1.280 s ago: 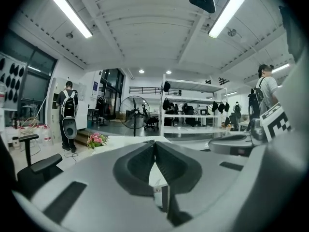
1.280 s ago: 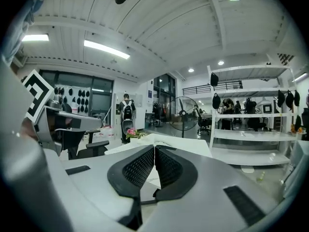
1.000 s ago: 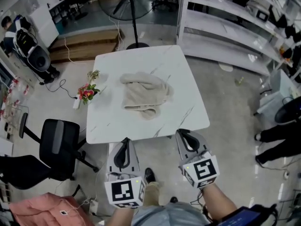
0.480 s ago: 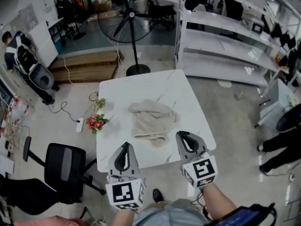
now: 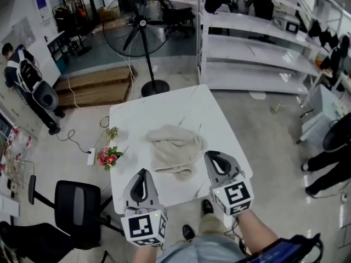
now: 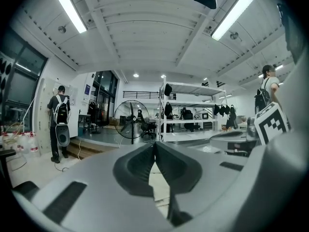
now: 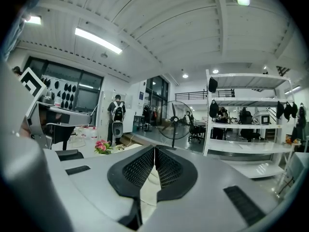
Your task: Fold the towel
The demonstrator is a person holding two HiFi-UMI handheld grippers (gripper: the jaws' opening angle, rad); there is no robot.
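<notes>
A crumpled beige towel [image 5: 174,150] lies in a heap near the middle of the white marble-topped table [image 5: 137,125]. My left gripper [image 5: 142,172] hovers over the table's near edge, left of the towel, its jaws shut and empty. My right gripper [image 5: 209,155] hangs at the near right edge, just right of the towel's near end, also shut with nothing in it. In the left gripper view the left gripper [image 6: 154,144] points level across the room; in the right gripper view the right gripper [image 7: 155,150] does the same. Neither gripper touches the towel.
A small bunch of pink flowers [image 5: 107,156] sits off the table's left side above a power strip [image 5: 91,158]. A black office chair [image 5: 77,212] stands at lower left. A standing fan [image 5: 136,23] and white shelving [image 5: 258,48] are beyond the table. A person [image 5: 22,75] stands far left.
Both grippers have come forward from short of the table to over its near edge, and the table and towel now sit lower and closer in the head view. Jaws stayed shut.
</notes>
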